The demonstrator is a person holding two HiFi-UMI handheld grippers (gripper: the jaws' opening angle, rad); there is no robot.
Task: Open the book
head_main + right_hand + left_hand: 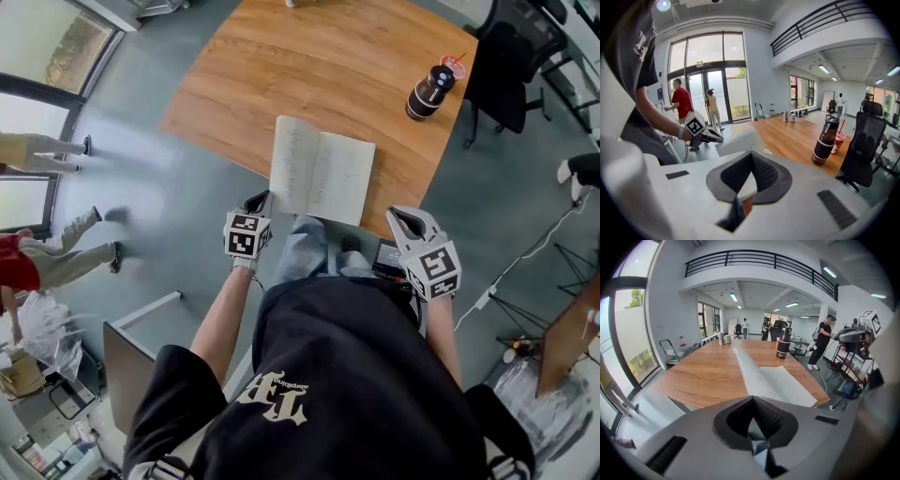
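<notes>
The book (322, 172) lies open, pale pages up, at the near edge of the wooden table (309, 66). It also shows in the left gripper view, book (773, 383), and its near page in the right gripper view, book (736, 140). My left gripper (260, 200) is shut and empty, its tips just beside the book's near left corner; from its own camera the left gripper (752, 398) has its jaws together. My right gripper (405, 217) hangs off the table's near right edge, apart from the book. From its own camera the right gripper (751, 153) is shut with nothing in it.
A dark drink bottle (429, 92) and a red cup (454, 66) stand at the table's far right edge. A black office chair (511, 56) is beyond them. People (47, 150) walk on the grey floor at the left by the glass doors.
</notes>
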